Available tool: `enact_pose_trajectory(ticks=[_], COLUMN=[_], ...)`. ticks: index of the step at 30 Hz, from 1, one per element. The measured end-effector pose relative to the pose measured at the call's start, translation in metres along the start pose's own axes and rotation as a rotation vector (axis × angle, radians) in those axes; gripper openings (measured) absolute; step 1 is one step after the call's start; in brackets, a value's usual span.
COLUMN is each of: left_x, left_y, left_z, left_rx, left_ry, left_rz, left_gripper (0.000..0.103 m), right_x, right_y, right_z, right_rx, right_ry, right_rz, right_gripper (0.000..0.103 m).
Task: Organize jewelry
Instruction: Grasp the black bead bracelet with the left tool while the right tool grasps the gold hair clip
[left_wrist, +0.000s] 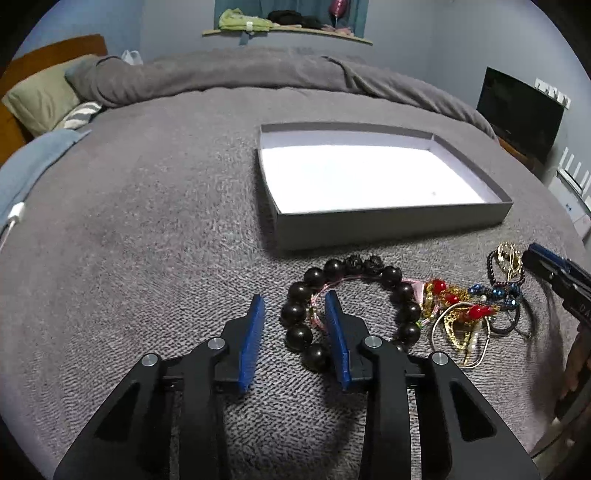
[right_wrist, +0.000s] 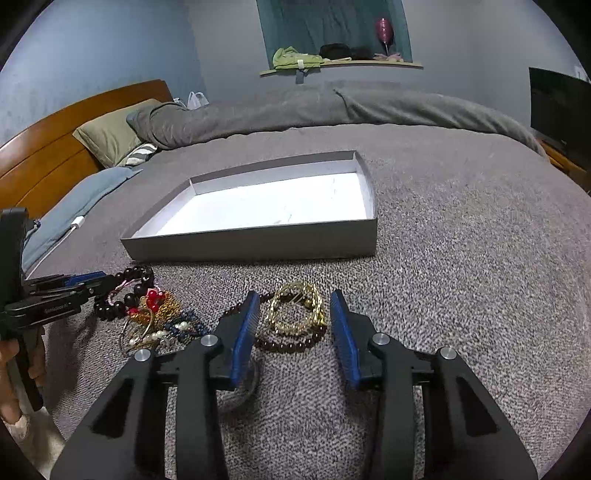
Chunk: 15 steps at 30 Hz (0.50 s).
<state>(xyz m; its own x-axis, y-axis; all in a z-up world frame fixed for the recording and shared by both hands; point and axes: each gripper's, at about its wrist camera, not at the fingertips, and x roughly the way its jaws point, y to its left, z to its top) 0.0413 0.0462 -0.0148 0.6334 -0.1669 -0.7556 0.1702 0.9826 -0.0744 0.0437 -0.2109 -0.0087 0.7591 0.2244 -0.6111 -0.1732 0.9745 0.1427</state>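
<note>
Over the grey bedspread, both grippers tilt downward, jaws parted, left gripper straddling the dark bead bracelet.

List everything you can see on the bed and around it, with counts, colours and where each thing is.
box: one, grey outside, white inside, empty, on the blanket beyond the jewelry
dark bead bracelet: one, large dark brown beads, around the left gripper's right finger
jewelry pile: one tangle, gold, red, blue, pearl, right of the bracelet
gold chain: one, coiled, between the right gripper's fingers
small-bead bracelet: one, dark red, under the gold chain
blanket: one, grey, covering the bed
pillow: one, olive, by the headboard
left gripper: blue pads, not gripping
right gripper: blue pads, not gripping
</note>
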Motion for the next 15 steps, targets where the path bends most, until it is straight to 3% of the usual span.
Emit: enact_pose_trajectory(ticks=[6, 10, 13, 15], left_x=[0.006, 0.005, 0.000, -0.005], left_y=[0.000, -0.001, -0.002, -0.002], left_z=[-0.001, -0.001, -0.001, -0.002], left_rx=[0.012, 0.024, 0.027, 0.027], left_ry=[0.013, 0.005, -0.016, -0.036], left_rz=[0.002, 0.005, 0.001, 0.001], left_gripper=[0.028, 0.018, 0.015, 0.015], right_x=[0.015, 0.015, 0.011, 0.009], right_y=[-0.005, -0.008, -0.007, -0.007], right_z=[0.003, 0.004, 0.004, 0.003], right_rx=[0.022, 0.039, 0.033, 0.031], right_ry=[0.045, 0.044, 0.032, 0.022], right_rz=[-0.002, -0.003, 0.003, 0.009], right_gripper=[0.033, 0.015, 0.007, 0.007])
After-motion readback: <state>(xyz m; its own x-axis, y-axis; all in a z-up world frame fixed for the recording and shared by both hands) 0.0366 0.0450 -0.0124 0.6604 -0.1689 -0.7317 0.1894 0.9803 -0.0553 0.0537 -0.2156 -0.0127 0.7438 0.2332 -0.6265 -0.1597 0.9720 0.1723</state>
